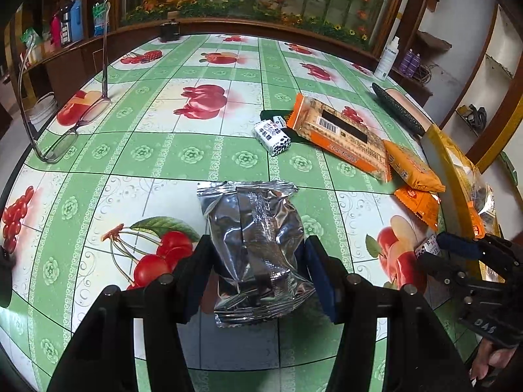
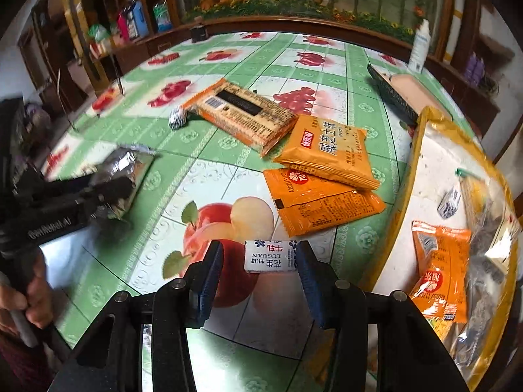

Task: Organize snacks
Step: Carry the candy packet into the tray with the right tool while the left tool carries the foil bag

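The left tool (image 1: 258, 274) is clamped on a silver foil snack packet (image 1: 253, 245), its two blue-padded fingers pressing the crinkled sides near the packet's lower half. The packet lies on the desk (image 1: 170, 150), which is covered with a green and white fruit-print cloth, just beside a printed pair of cherries.

The right tool (image 2: 258, 258) has a small white candy (image 2: 269, 256) between its fingers. The right finger touches the candy's end; on the left a narrow gap shows between pad and wrapper, so the grip is not closed on it. The candy sits over the printed apple, near the rim of a yellow-edged tray (image 2: 408, 176) that stands at the right side of the desk. Inside the tray lie an orange sachet (image 2: 438, 281), some clear wrappers and another small white candy.

On the open cloth between the tools and the far edge lie a long orange biscuit pack (image 2: 245, 114), barcode side up, and two orange sachets (image 2: 327, 150), one overlapping the other. Another white candy (image 1: 273, 137) rests just beside the near end of the biscuit pack, on a dark green wrapper. A pair of glasses (image 1: 65, 130) lies near the left edge of the desk, well apart from the snacks. A white bottle (image 1: 387, 58) stands at the far right edge.
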`<state>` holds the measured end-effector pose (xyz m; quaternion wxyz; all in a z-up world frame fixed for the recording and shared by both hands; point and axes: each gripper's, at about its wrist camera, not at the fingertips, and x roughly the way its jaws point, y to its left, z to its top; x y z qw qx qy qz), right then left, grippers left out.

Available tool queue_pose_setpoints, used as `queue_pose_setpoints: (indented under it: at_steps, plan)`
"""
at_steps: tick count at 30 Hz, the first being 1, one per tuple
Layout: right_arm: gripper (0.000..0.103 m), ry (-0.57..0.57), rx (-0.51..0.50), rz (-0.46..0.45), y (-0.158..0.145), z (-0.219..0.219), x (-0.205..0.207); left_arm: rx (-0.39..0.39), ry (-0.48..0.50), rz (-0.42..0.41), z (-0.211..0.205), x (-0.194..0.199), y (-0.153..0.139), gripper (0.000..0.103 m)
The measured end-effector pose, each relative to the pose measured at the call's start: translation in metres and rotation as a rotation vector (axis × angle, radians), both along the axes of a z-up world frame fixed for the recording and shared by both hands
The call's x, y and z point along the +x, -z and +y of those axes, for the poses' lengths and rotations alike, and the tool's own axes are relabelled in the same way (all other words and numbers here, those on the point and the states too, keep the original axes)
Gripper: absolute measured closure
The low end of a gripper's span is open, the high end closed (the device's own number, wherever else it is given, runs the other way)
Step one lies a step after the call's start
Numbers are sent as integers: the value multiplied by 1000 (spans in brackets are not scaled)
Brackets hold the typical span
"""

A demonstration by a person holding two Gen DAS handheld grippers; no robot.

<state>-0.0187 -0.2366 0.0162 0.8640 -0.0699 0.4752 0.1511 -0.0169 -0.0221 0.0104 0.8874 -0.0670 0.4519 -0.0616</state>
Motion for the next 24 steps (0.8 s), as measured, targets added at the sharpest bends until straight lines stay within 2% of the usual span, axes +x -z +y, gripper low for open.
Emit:
queue_pose_setpoints:
  at_steps: [2, 5, 12, 16, 20, 24]
  plan:
    - [70, -9, -42, -12, 2, 5, -2, 10, 0, 1, -1, 0, 0, 47]
    - [70, -42, -30, -25, 1, 9, -5, 10, 8, 2, -4, 3, 0, 47]
    - [70, -86, 115, -75, -13, 20, -7, -32, 28, 0, -14, 11, 0, 47]
    - [70, -38, 149, -95, -8, 23, 4, -72, 10, -19, -16, 17, 1, 48]
    - [70, -11, 207, -96, -2, 18, 9, -65, -18, -39, -16, 20, 1, 48]
    - [70, 13, 221, -118, -1, 13, 13, -78, -25, -51, -14, 21, 1, 49]
